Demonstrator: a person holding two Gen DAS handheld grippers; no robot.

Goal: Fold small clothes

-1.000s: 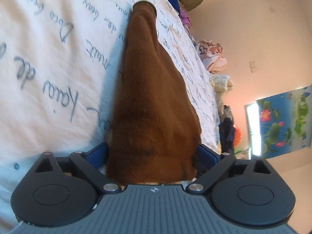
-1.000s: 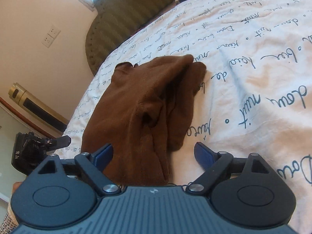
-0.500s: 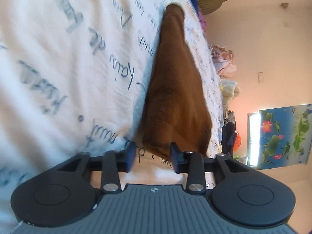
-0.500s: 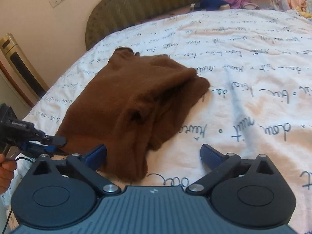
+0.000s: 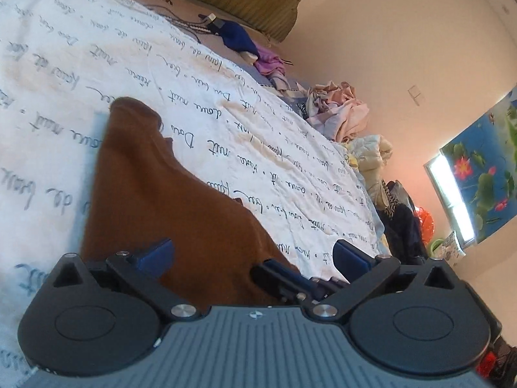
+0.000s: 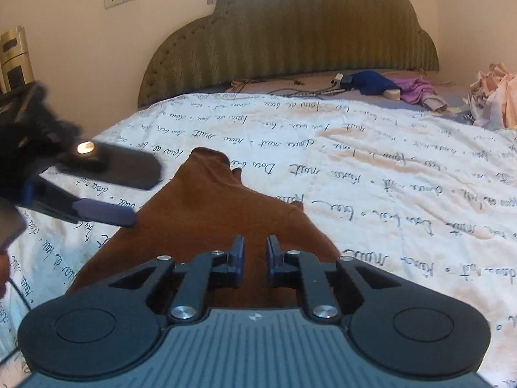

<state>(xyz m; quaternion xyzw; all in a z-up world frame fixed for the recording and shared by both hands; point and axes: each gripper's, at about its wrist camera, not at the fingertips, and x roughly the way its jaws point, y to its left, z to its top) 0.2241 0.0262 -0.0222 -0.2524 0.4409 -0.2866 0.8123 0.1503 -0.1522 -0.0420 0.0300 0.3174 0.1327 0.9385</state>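
Note:
A brown knit garment lies on the white bedsheet with script print, stretching away towards the headboard. My left gripper hovers over the garment's near end. Its jaws are opening wide and the pads touch nothing. It also shows blurred in the right wrist view as the left gripper, beside the garment's left edge. My right gripper is closing, and its narrow gap pinches the near edge of the brown garment. From the left wrist view, the right gripper sits on that edge.
A green padded headboard stands at the far end. Blue and purple clothes and a cable lie before it. A heap of pale clothes lines the bed's right side. A gold heater stands at the left wall.
My left gripper narrowed around the garment's end, then swung away, rose and spread wide. My right gripper, open before, came over the garment's near edge and closed on it. Both views rolled.

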